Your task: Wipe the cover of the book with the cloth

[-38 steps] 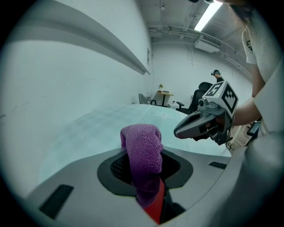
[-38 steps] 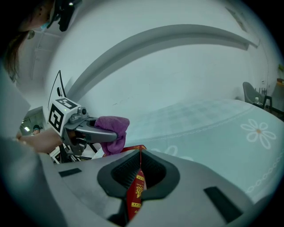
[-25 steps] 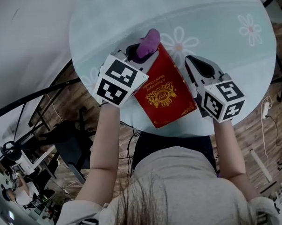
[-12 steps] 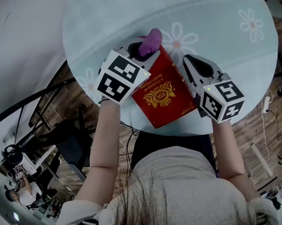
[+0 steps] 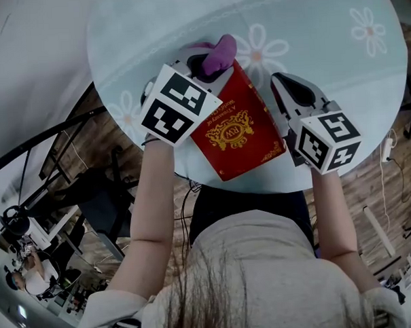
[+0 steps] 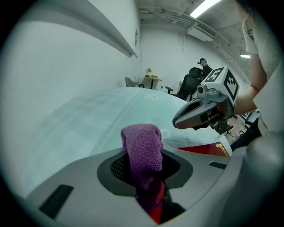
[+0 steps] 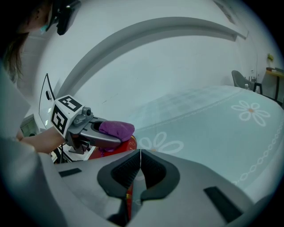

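A red book [image 5: 234,128] with gold print lies at the near edge of the round pale table [image 5: 308,33]. My left gripper [image 5: 202,66] is shut on a purple cloth [image 5: 218,54], which sticks out over the book's far corner. From the left gripper view the cloth [image 6: 143,150] stands up between the jaws, and the book [image 6: 204,150] shows to the right. My right gripper [image 5: 281,84] lies along the book's right edge. Its jaws [image 7: 140,156] meet with nothing seen between the tips. A red strip of the book shows lower in the gap.
The table's near rim runs just under the book, above the person's lap. Left of the table, a dark bar [image 5: 48,143] and chair parts stand on the wooden floor. Office chairs and a person [image 6: 202,66] are far across the room.
Hardly anything: the cloth in my left gripper stays at the book's far corner and the right gripper stays beside the book. Only the head view has shifted slightly.
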`<state>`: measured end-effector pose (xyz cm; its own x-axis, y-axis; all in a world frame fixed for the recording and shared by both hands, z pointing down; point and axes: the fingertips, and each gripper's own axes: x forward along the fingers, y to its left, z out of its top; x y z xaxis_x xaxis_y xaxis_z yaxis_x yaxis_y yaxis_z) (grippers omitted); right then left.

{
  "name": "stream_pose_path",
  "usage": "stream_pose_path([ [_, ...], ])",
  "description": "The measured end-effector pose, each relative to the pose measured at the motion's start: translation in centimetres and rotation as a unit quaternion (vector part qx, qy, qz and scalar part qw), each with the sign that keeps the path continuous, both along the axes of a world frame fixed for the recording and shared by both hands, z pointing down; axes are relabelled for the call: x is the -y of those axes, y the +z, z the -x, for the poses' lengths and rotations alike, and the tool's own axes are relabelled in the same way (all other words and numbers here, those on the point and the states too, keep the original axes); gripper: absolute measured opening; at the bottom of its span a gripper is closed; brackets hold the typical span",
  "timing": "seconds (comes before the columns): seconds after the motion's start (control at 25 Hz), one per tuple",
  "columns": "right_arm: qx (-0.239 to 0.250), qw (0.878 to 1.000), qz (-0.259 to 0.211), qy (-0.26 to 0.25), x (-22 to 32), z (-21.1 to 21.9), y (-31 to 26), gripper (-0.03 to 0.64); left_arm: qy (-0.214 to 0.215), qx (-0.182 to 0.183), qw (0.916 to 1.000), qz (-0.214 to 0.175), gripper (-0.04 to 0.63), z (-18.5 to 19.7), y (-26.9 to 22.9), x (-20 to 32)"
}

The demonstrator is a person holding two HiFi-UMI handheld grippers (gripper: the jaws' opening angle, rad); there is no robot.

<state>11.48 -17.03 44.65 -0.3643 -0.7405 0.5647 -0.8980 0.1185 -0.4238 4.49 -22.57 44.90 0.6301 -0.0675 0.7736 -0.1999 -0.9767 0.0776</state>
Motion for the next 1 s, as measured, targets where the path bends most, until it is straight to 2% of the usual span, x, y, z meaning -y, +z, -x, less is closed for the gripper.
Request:
stream_pose_path([
  [1.0,0.003,0.999,-0.008,-0.043,-4.8,0.1,-0.5,0.023,-0.010,-0.001,0.9993,0.036,0.123,-1.0,0.3,-7.3],
])
